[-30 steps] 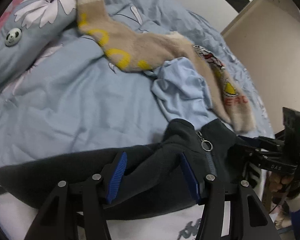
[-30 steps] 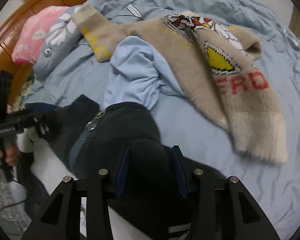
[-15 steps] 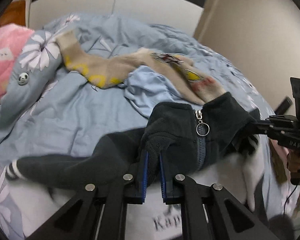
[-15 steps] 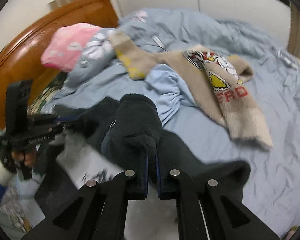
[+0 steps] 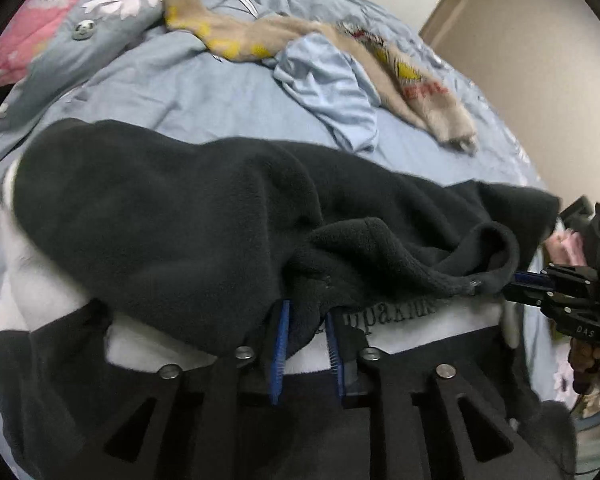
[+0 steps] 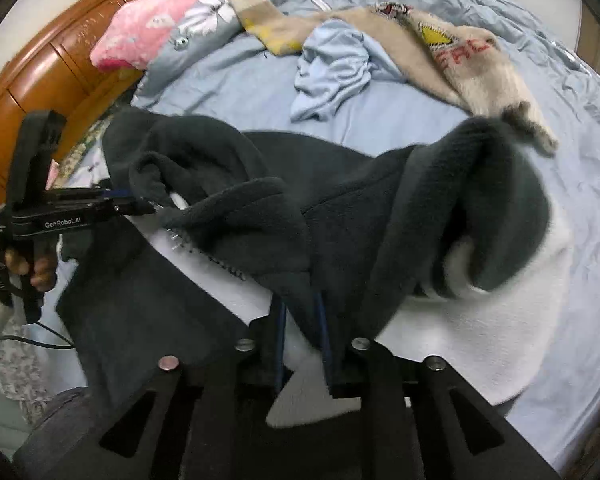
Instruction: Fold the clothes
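Observation:
A dark fleece jacket (image 5: 172, 216) with a white panel and lettering lies spread across the near part of the bed. My left gripper (image 5: 306, 344) is shut on a fold of its dark fleece near the collar. In the right wrist view the same jacket (image 6: 340, 208) drapes over my right gripper (image 6: 300, 344), which is shut on another fold of fleece. Each gripper shows in the other's view, the right gripper (image 5: 540, 284) at the jacket's right edge, the left gripper (image 6: 132, 204) at its left edge by the zip.
A beige sweater (image 6: 452, 52) and a crumpled light blue shirt (image 6: 336, 68) lie further back on the blue bedsheet (image 6: 420, 128). A pink pillow (image 6: 140, 28) and floral pillow (image 5: 112, 4) sit by the wooden headboard (image 6: 40, 68). A beige wall (image 5: 540, 60) stands right.
Both grippers, open over the jacket a second ago, shut on its fleece and have lifted and carried it over, so the dark back side now faces up and the zip front is hidden.

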Available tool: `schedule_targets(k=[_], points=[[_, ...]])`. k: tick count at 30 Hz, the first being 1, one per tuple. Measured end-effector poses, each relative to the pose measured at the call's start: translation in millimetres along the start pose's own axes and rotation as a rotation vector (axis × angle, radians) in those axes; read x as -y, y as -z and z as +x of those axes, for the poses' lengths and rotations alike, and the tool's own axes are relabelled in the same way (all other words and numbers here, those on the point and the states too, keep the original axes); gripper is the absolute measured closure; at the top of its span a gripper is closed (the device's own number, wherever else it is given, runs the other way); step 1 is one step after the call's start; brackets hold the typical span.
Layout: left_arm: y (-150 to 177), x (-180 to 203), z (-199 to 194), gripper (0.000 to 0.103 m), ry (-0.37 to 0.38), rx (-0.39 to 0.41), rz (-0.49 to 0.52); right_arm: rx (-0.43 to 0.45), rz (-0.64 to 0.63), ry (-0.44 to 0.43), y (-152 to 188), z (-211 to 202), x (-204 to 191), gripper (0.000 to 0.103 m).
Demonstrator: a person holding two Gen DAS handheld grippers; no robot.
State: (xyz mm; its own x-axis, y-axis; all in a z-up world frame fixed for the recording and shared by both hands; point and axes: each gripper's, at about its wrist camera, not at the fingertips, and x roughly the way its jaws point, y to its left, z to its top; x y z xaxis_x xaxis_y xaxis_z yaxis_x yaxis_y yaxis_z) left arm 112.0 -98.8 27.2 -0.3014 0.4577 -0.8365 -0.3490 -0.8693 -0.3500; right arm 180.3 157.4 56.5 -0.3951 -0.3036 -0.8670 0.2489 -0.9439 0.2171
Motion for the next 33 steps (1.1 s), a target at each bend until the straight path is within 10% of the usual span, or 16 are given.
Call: schedule_targets(k=[2,6,14,20,23,26,33], points=[[-3,-10,-8,0.049,0.021,0.028,-0.065,0.046,0.004,-0.005,-3,-18,5,0.075],[-11,-37,-21,0.048,0.092,0.093,-0.268,0.139,0.062,0.008,-17,-48,20,0.067],[-15,-66,-10,0.046,-0.022,0.085,-0.461,0.126,0.241,-0.03,-28,-41,35,0.067],[-3,-74,4,0.046,0.118,0.064,-0.616,0.069,0.359,-0.089,-13,-16,40,0.067],[-5,-74,8,0.055,0.121,0.062,-0.629,0.073,0.417,-0.104,-11,-14,48,0.068],[-7,-73,0,0.09,0.134,0.093,-0.6,0.086,0.466,-0.154,-11,-17,58,0.095],[-42,-67,-36,0.093,0.241,0.231,-0.491,0.204,0.522,-0.316,-25,-43,85,0.098]])
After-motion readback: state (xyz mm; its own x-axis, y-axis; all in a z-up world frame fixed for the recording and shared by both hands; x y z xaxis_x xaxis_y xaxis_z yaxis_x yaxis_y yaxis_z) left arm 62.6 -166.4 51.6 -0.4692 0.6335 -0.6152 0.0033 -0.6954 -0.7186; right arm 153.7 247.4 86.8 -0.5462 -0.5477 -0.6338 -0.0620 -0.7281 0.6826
